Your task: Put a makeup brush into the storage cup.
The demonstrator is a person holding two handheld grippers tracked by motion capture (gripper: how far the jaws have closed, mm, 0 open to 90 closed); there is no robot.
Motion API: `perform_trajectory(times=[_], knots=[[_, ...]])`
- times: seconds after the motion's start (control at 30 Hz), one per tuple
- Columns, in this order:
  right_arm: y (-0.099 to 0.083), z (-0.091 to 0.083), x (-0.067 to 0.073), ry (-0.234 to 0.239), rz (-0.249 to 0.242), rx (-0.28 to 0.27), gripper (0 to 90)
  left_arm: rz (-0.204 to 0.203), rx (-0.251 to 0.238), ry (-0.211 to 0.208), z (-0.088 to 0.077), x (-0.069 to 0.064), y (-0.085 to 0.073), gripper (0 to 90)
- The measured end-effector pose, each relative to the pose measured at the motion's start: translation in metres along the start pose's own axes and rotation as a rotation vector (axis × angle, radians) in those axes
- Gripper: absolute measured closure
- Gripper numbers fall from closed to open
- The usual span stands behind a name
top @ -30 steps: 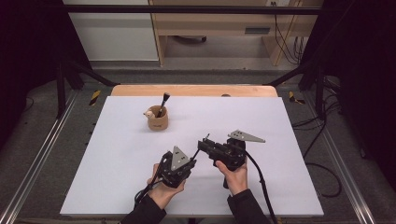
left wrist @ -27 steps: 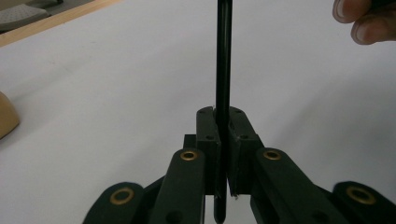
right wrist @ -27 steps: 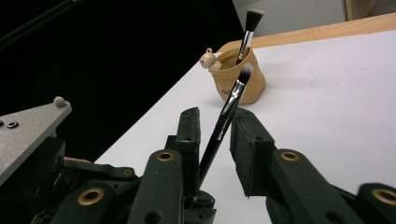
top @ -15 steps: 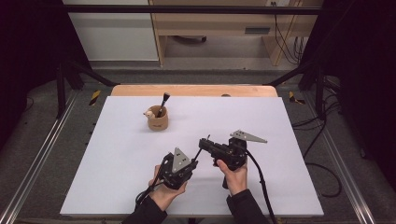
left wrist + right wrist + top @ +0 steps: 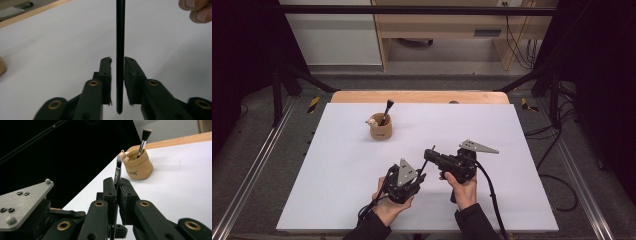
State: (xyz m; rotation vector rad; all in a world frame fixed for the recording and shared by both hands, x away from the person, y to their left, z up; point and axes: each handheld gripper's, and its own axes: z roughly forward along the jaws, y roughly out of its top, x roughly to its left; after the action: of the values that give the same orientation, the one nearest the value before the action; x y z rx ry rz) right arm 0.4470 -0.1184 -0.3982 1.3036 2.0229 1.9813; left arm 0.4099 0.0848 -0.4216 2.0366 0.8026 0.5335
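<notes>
Black brush (image 5: 120, 50): right gripper (image 5: 117, 185) clamps it, left gripper (image 5: 117, 65) loosened; second in pot (image 5: 381, 131).

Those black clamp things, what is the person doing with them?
A person is passing a thin paintbrush from one hand-held clamp to the other. The right gripper is shut on the brush near its bristle end. The left gripper has just been opening, so the brush's dark handle stands between its jaws with small gaps on both sides. Farther back on the white table sits a little tan pot that already has another brush standing in it.
</notes>
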Motion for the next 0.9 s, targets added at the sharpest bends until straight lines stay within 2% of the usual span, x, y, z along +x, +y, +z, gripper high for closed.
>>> perform_trajectory(times=[0.1, 0.17, 0.33, 0.57, 0.73, 0.9], knots=[[0.001, -0.001, 0.001, -0.014, -0.023, -0.001, 85.0, -0.01, -0.017, 0.005, -0.003, 0.002, 0.003, 61.4], [0.001, 0.0, 0.003, -0.022, -0.034, 0.0, 85.0, -0.01, -0.026, 0.006, -0.005, 0.003, 0.006, 57.5], [0.0, 0.003, 0.006, -0.019, -0.052, 0.007, 85.0, -0.005, -0.049, 0.011, -0.009, 0.004, 0.013, 55.9], [-0.001, 0.006, 0.01, -0.02, -0.086, 0.012, 85.0, 0.003, -0.055, 0.01, -0.009, 0.003, 0.019, 65.6], [-0.002, 0.007, 0.011, -0.022, -0.093, 0.022, 85.0, -0.01, -0.065, 0.006, -0.009, 0.003, 0.022, 72.7], [-0.002, 0.008, 0.012, -0.017, -0.095, 0.023, 85.0, -0.007, -0.066, 0.006, -0.01, 0.003, 0.024, 79.7]])
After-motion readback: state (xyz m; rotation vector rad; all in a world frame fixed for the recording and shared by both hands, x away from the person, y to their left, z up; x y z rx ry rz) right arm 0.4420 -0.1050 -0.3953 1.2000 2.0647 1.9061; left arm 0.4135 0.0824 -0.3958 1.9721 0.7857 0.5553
